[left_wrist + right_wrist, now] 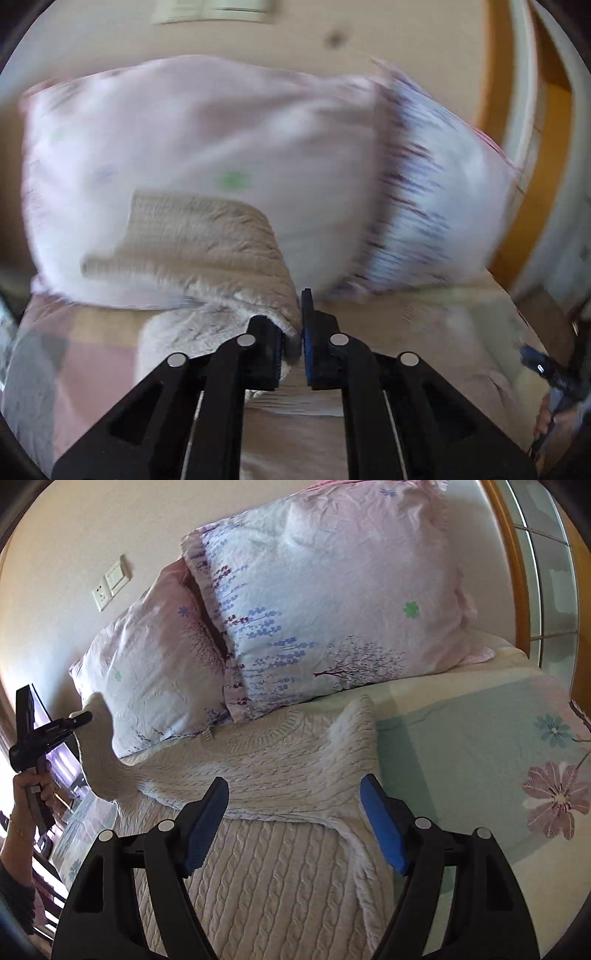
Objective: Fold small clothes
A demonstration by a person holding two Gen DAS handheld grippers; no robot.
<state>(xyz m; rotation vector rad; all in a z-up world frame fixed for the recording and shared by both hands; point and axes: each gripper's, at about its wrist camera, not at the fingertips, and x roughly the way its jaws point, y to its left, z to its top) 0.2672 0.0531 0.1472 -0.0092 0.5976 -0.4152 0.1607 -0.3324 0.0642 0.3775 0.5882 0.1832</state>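
A cream cable-knit sweater (266,812) lies on the bed, its right sleeve folded across the chest. My left gripper (293,332) is shut on the sweater's left sleeve (207,236) and holds it lifted above the bed; in the right wrist view the same gripper (86,716) shows at the far left with the sleeve (99,760) hanging from it. My right gripper (291,812) is open and empty, hovering just above the sweater's body, its blue pads either side of the folded edge.
Two pink floral pillows (332,602) lean against the wall behind the sweater. The bedsheet (480,760) with flower print spreads to the right. A wooden window frame (513,561) stands at the far right. A wall switch (110,583) is upper left.
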